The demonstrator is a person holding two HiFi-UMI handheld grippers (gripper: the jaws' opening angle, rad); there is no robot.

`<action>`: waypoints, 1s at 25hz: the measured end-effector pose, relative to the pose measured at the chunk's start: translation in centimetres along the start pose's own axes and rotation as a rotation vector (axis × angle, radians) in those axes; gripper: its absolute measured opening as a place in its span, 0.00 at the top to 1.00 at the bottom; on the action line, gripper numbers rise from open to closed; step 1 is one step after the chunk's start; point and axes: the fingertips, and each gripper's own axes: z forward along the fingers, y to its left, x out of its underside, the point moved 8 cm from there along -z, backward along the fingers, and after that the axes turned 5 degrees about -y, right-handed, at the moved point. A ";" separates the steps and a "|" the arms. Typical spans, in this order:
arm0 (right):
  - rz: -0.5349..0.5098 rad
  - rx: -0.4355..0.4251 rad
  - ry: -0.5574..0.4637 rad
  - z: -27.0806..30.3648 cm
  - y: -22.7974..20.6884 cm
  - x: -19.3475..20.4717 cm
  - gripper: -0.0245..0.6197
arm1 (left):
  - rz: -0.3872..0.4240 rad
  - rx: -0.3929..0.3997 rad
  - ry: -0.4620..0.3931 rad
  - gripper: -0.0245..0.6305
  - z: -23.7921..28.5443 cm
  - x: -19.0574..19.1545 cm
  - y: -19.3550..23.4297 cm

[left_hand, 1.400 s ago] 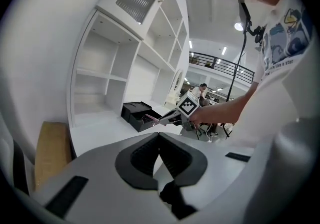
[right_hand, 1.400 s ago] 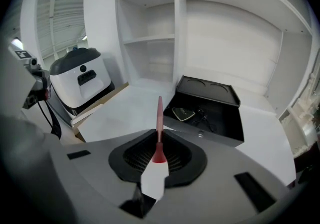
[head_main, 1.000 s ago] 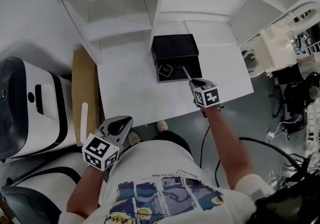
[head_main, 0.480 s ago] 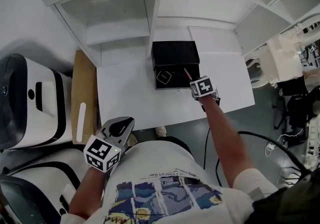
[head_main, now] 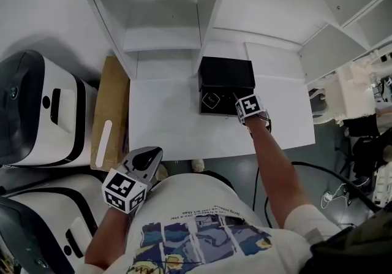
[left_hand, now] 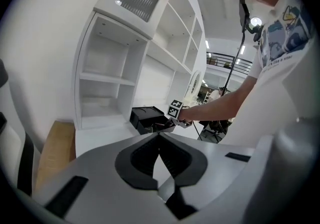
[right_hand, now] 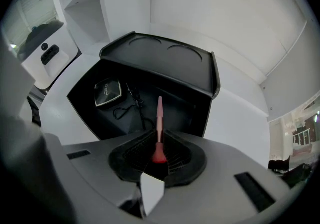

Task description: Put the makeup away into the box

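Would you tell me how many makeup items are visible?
2 surely: a square compact in the black box; a pink brush in the right gripper above it. A thin black thing beside the compact is unclear.

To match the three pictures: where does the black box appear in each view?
Head view: black box, just above centre.
Left gripper view: black box small, near centre.
Right gripper view: black box fills the middle, lid open.
Shared landmark: the white shelf unit behind it.

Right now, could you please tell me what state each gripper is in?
Left gripper: jaws closed, empty.
Right gripper: jaws closed on a pink makeup stick.
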 end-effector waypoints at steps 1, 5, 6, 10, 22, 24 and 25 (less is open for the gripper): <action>-0.005 0.006 0.013 0.2 0.1 0.0 0.86 | -0.004 -0.007 -0.002 0.94 -0.3 0.1 0.1; -0.004 0.027 0.039 0.9 0.1 0.1 0.86 | -0.014 -0.027 -0.007 0.94 -1.1 0.3 0.4; -0.002 0.028 0.039 1.1 0.1 0.1 0.86 | -0.016 -0.032 -0.008 0.94 -1.2 0.4 0.5; 0.007 0.041 0.049 1.5 0.0 0.0 0.86 | -0.024 -0.046 -0.012 0.94 -1.6 0.5 0.8; 0.024 0.026 0.016 0.9 -0.1 -0.4 0.81 | -0.025 -0.027 -0.003 0.94 0.2 -0.3 0.8; 0.028 0.013 -0.011 0.4 -0.2 -0.6 0.81 | -0.022 -0.021 0.001 0.94 0.7 -0.5 0.7; 0.031 0.005 -0.025 0.2 -0.2 -0.6 0.81 | -0.020 -0.018 0.003 0.94 1.0 -0.6 0.6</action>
